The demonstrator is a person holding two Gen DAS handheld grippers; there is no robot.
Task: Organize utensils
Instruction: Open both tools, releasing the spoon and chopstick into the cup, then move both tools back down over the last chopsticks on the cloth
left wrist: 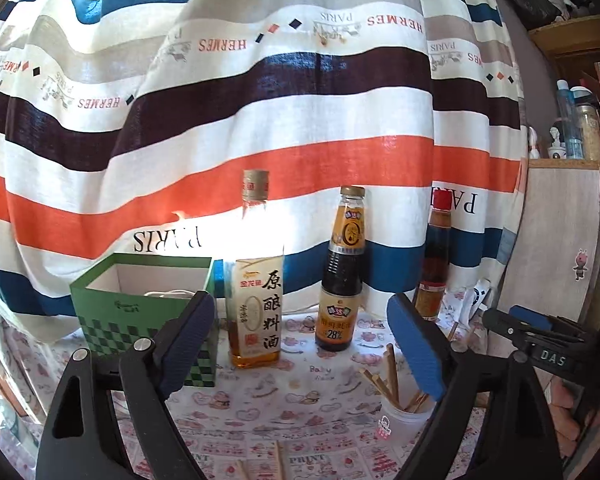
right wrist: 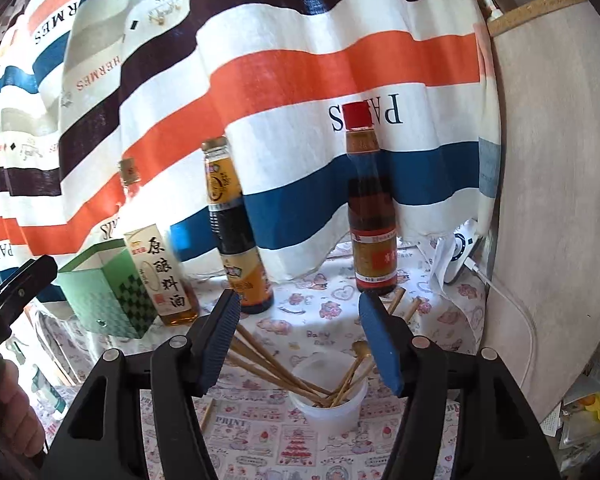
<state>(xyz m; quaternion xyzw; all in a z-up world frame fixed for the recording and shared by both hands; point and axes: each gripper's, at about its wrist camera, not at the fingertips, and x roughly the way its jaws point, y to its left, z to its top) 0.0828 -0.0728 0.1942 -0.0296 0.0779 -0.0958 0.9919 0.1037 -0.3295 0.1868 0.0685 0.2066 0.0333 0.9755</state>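
Covering table: pink printed cloth (right wrist: 300, 332); striped curtain (left wrist: 260, 100) behind.

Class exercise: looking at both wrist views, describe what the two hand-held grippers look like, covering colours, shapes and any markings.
Each hand-held gripper is a black plastic frame with cut-out arms and silver pivot pins. The left hand-held gripper and the right hand-held gripper both carry two flat fingers faced with ribbed blue pads. Seen from the left wrist view, the right one's body shows white letters "DAS". No cables or sleeves are visible.
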